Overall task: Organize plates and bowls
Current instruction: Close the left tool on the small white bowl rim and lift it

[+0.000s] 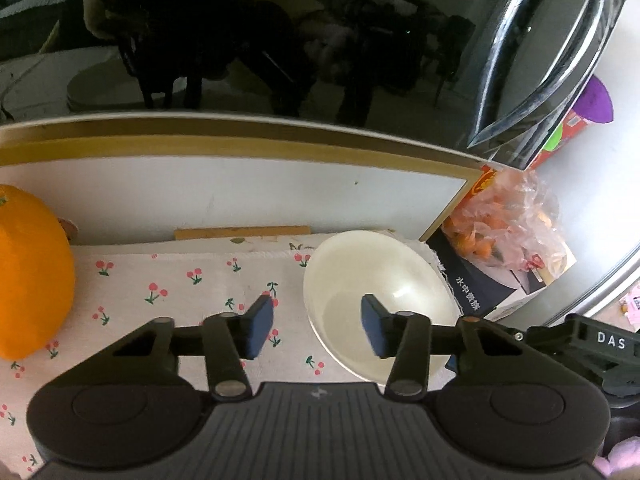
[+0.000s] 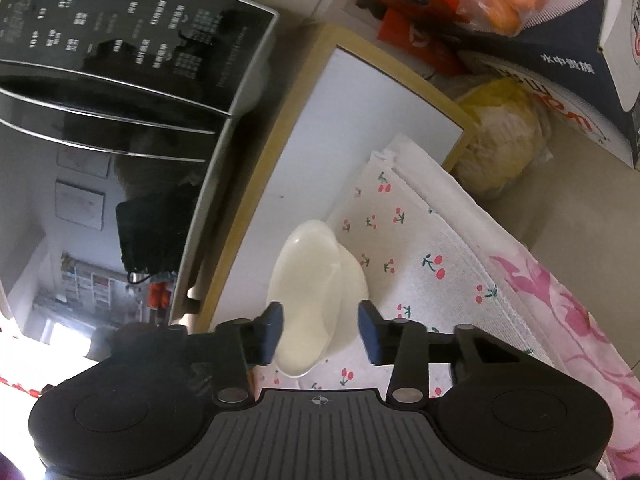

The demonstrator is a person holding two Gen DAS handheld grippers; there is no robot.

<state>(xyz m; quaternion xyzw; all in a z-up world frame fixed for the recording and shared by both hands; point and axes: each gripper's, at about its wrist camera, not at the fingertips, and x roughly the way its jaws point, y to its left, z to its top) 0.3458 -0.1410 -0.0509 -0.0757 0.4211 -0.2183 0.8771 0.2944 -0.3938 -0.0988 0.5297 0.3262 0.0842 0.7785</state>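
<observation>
The left tongs (image 1: 318, 326) stand wide apart, with nothing between the blue rubbery pads (image 1: 261, 328). Just past the right pad, at about two o'clock from the tips, sits a bowl (image 1: 376, 280) — round, smooth, glossy cream-white, upright with its hollow showing bare. It rests on a cloth (image 1: 192, 280) of coarse white weave printed with small red cherries, near the cloth's right end. At nine o'clock a large orange fruit (image 1: 28, 276) with dimpled skin lies on the same cloth. Beyond the cloth, at twelve, runs a flat white board (image 1: 240, 188) with a tan wooden frame, and above it the black, mirror-like oven front (image 1: 280, 40) with a curved chrome handle. At two o'clock a crinkled clear bag (image 1: 508, 224) of small orange fruit lies on a dark printed box (image 1: 480, 280).

The right tongs (image 2: 320, 330) are likewise spread wide, gripping nothing. Between their pads, seen edge-on and tilted in this view, is the same cream bowl (image 2: 316, 292); whether either pad touches it I cannot tell. It stands on the cherry cloth (image 2: 420, 256), which is folded in thick layers, with a pink-flowered fabric (image 2: 560, 320) at four o'clock. The white board (image 2: 352, 128) stretches to twelve, the oven (image 2: 120, 80) — glossy black with white control print — fills ten o'clock, and a lumpy pale-yellow bag (image 2: 500, 140) lies at one.
</observation>
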